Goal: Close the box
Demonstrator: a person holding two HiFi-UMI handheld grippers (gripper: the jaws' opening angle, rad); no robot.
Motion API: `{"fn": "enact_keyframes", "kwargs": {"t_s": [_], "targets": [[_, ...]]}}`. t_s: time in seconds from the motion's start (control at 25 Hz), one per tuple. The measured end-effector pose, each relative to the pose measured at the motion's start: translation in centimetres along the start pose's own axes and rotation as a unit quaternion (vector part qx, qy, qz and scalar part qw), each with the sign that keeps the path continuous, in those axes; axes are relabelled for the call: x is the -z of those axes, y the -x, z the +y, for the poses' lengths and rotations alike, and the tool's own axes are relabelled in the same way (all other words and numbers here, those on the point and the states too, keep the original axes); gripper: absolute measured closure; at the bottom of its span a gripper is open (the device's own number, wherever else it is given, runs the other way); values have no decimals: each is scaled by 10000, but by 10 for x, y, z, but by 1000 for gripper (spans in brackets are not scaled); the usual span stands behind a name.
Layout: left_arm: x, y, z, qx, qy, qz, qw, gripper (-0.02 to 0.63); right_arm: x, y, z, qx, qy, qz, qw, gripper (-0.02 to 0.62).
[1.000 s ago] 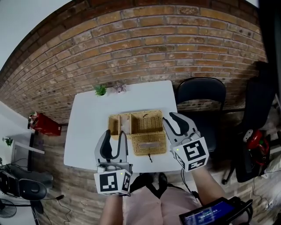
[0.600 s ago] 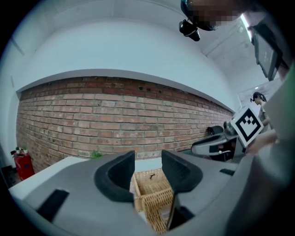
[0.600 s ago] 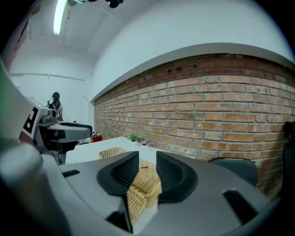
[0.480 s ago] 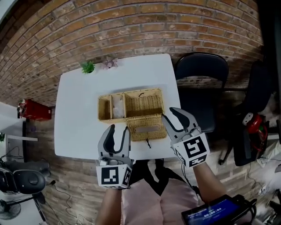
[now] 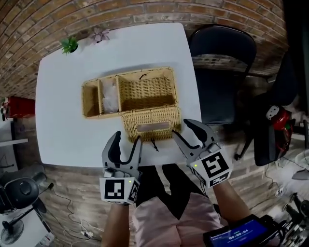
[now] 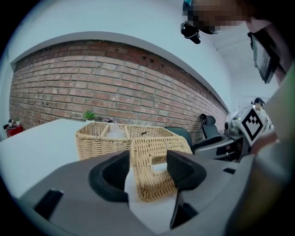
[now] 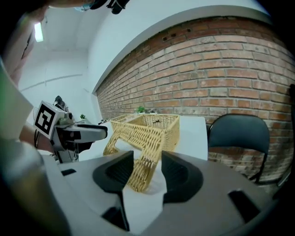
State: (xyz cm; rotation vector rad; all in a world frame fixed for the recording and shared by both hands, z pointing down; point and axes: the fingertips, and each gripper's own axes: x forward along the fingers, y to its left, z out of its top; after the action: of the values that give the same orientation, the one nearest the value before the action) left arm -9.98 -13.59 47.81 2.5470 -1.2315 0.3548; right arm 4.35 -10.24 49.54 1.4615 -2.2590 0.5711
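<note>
Wickerwork is what we have before us: a wicker box (image 5: 126, 76) with three compartments, standing open near the middle of a white table (image 5: 63, 120). Its lid (image 5: 145, 118) is folded out from the box's near wall, in front of the largest compartment, and lies on the tabletop toward us, with a long slot cut through its weave. A small dark loop (image 5: 142, 76) sits on the box's far rim, and a dark cord (image 5: 154, 144) trails from the lid's free edge. Something pale (image 5: 110, 99) lies in the narrow middle compartment; we cannot tell what it is. We hold the left gripper (image 5: 126, 144) just off the lid's near left corner, on the side away from the box. Its jaws are spreading, with the lid's edge showing in the gap and neither pad touching it. The right gripper (image 5: 182, 129) is just beside the lid's right corner, its jaws likewise parting and gripping nothing. Beyond the box, at the table's far edge, are a small green plant (image 5: 70, 45) and a greyish one (image 5: 100, 34). A dark chair (image 5: 222, 53) is to the box's right, off the table. A brick wall (image 5: 145, 9) rises behind the box.
</note>
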Motion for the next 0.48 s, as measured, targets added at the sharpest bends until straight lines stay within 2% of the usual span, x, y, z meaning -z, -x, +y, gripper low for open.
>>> {"fn": "enact_keyframes", "kwargs": {"t_s": [0.32, 0.48], "targets": [[33, -12, 2, 186, 307, 342, 9988, 331, 42, -8, 4, -249, -233, 466, 9983, 399], [39, -13, -4, 306, 420, 391, 9979, 331, 46, -11, 9, -420, -222, 554, 9973, 400]]}}
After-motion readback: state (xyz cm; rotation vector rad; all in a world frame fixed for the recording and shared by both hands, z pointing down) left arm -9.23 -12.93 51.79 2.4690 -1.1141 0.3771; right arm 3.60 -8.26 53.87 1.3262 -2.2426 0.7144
